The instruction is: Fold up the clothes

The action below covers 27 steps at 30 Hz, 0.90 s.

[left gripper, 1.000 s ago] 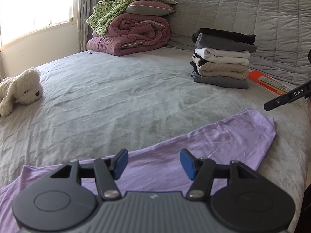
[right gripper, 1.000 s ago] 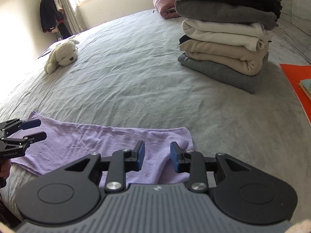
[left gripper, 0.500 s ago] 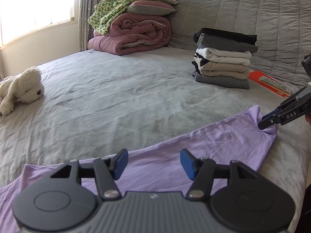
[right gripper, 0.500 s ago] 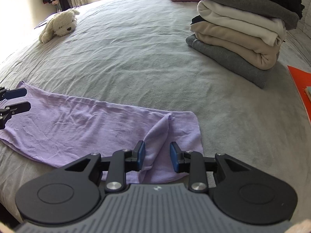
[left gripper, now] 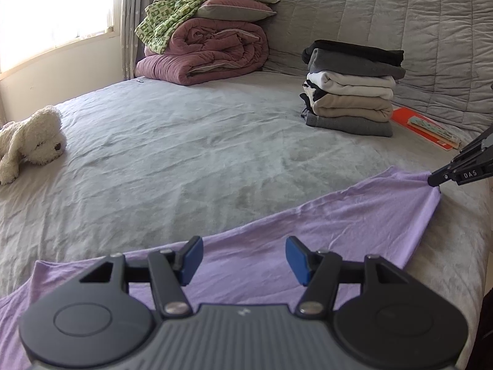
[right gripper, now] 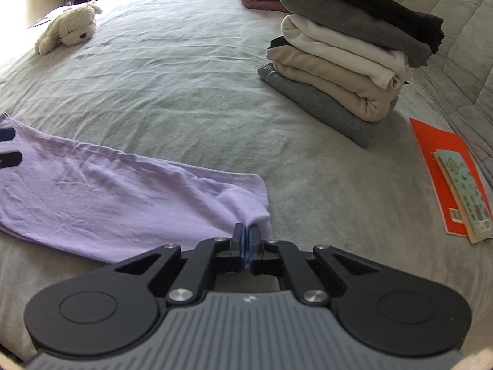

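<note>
Right tongs (right gripper: 246,236) (marked "DAS") now pinch lilac garment (right gripper: 123,191).

Cloth, plush and matt plastic

Thin, creased lilac cloth (right gripper: 123,203) lies on the bed's (right gripper: 185,92) wrinkled grey sheet; beyond the matt black plastic right hand-held gripper (right gripper: 246,237), a fluffy plush dog (right gripper: 69,27).

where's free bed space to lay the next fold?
Biggest bare patch: mid-bed, between the purple garment, plush dog and folded stack. Crowded: the back corner with the piled duvets, and right of the stack by the orange book.
</note>
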Available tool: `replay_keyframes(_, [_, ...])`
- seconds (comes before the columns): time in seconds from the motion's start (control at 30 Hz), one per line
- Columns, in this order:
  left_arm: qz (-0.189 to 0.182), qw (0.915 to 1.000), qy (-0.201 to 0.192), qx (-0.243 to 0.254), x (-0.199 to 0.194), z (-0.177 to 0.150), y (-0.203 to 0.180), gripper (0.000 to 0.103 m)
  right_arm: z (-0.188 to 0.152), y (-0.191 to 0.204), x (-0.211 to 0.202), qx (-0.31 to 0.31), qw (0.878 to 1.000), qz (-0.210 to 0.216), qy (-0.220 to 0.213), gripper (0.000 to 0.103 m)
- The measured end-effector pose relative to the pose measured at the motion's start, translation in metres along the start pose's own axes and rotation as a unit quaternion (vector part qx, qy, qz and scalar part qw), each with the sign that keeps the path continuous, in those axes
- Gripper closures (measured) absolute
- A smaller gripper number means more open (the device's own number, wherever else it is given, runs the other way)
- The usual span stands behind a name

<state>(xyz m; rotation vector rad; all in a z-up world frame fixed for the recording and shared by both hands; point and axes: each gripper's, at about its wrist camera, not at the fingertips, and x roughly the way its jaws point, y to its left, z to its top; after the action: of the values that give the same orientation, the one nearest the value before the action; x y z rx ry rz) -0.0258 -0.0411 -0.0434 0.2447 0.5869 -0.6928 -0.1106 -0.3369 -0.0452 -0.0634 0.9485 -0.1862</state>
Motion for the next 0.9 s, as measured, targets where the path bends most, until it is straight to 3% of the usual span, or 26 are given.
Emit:
replay_keyframes(0.13, [0.004,1.0,0.003,0.0,0.0,0.0,0.002,0.042,-0.004,-0.005,0.005,-0.004,1.0,-0.018,0.021,0.1])
replay_keyframes(0.2, [0.008,1.0,0.006,-0.002,0.001,0.0,0.004,0.042,-0.002,-0.008,0.0,-0.007,1.0,-0.017,0.009,0.088])
replay_keyframes(0.3, [0.016,0.9998,0.011,-0.004,0.004,0.0,0.008,0.042,0.004,-0.015,-0.008,0.009,0.999,0.018,-0.041,0.086])
replay_keyframes(0.4, [0.029,0.9994,0.016,-0.005,0.007,0.0,0.015,0.042,0.015,-0.013,-0.001,0.004,0.997,0.053,-0.064,0.086])
replay_keyframes(0.47, [0.04,0.999,0.019,-0.005,0.009,-0.001,0.021,0.042,0.021,-0.009,0.009,-0.016,0.996,0.051,-0.065,0.075])
replay_keyframes(0.53, [0.051,0.9984,0.022,-0.005,0.01,-0.001,0.027,0.042,0.024,-0.004,0.019,-0.035,0.997,0.049,-0.058,0.07])
replay_keyframes(0.63, [0.078,0.9966,0.027,-0.007,0.012,-0.001,0.044,0.042,0.023,-0.001,0.029,-0.049,0.996,0.057,-0.051,0.07])
replay_keyframes(0.7, [0.095,0.995,0.027,-0.019,0.01,0.0,0.057,0.042,0.02,0.002,0.033,-0.061,0.995,0.055,-0.052,0.079])
replay_keyframes(0.77, [0.116,0.992,0.028,-0.043,0.008,0.0,0.075,0.042,0.017,0.006,0.033,-0.076,0.994,0.055,-0.058,0.097])
replay_keyframes(0.9, [0.149,0.9842,0.034,-0.09,0.005,-0.002,0.106,0.042,0.016,0.008,0.028,-0.076,0.993,0.042,-0.078,0.1])
